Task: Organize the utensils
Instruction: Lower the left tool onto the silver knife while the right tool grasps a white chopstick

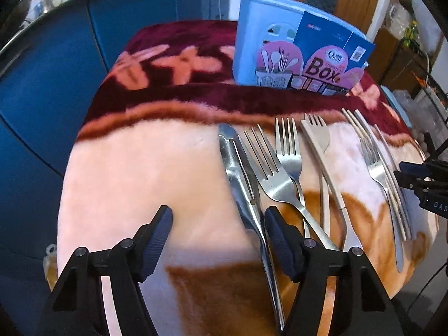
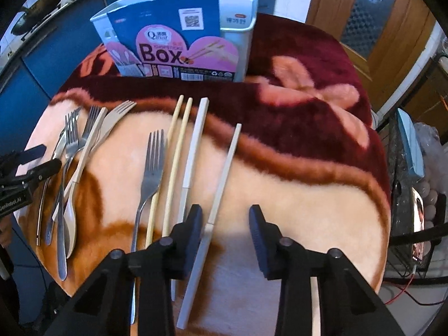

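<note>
Both grippers, left gripper (image 1: 218, 221) and right gripper (image 2: 225, 221), stand apart, empty; every fork and chopstick (image 2: 221, 179) lies outside the box (image 2: 179, 30) on the worktop (image 2: 308, 196).

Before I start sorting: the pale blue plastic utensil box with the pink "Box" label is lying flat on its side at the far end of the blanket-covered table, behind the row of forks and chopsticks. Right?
Not quite. The pale blue plastic utensil box stands upright, its open top up and its pink "Box" label facing the cutlery, as the right wrist view shows. The rest holds: it is at the far end of the blanket-covered table, behind the forks and chopsticks.
</note>
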Demonstrator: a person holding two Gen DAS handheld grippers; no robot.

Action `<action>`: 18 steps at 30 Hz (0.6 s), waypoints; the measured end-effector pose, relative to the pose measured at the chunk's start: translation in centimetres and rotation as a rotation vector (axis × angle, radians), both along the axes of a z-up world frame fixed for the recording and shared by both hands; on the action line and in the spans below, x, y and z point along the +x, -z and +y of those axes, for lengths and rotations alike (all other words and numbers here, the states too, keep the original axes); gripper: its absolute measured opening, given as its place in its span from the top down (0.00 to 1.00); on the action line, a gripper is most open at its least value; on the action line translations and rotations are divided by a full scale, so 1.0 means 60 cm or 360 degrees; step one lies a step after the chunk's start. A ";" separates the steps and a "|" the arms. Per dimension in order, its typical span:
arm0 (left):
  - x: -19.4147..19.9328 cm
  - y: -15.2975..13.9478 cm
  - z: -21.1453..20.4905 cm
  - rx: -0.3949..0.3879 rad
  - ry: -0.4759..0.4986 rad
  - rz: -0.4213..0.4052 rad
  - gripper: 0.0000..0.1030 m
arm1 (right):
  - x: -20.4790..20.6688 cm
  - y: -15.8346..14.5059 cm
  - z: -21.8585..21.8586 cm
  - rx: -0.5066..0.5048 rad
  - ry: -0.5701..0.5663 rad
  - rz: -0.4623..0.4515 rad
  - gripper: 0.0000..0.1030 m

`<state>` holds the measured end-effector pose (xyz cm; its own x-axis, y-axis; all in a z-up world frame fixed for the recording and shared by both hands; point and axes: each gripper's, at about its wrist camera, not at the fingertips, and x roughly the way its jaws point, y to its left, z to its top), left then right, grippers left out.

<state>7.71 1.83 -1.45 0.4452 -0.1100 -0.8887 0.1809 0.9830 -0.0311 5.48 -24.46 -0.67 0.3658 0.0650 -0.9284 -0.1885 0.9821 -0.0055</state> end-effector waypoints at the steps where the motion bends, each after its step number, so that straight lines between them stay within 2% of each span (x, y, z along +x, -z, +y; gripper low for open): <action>1: 0.004 0.000 -0.003 0.0012 0.0013 0.0021 0.32 | 0.001 0.000 0.000 -0.0002 -0.0011 0.0002 0.66; 4: 0.015 -0.003 -0.009 0.0031 0.0063 0.0083 0.37 | 0.002 0.001 -0.006 0.0019 -0.0021 -0.0012 0.71; 7: 0.021 -0.006 -0.014 0.0041 0.0107 0.0099 0.50 | 0.002 0.002 -0.004 0.0024 -0.0040 -0.0047 0.79; 11: 0.025 -0.012 -0.019 0.0000 0.0132 0.0118 0.78 | 0.009 0.001 -0.013 0.0072 -0.0008 -0.0044 0.90; 12: 0.027 -0.013 -0.020 -0.0013 0.0126 0.0124 0.79 | 0.012 0.001 -0.017 0.0090 0.0004 -0.0036 0.93; 18: 0.029 -0.019 -0.005 -0.0145 0.0067 0.0111 0.83 | 0.017 -0.007 -0.038 0.0214 0.0049 -0.0064 0.93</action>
<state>9.45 1.55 -0.31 0.3758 -0.2091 -0.9028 0.2165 0.9671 -0.1338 6.47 -26.76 -0.25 0.4062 0.1763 -0.8966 -0.1606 0.9797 0.1198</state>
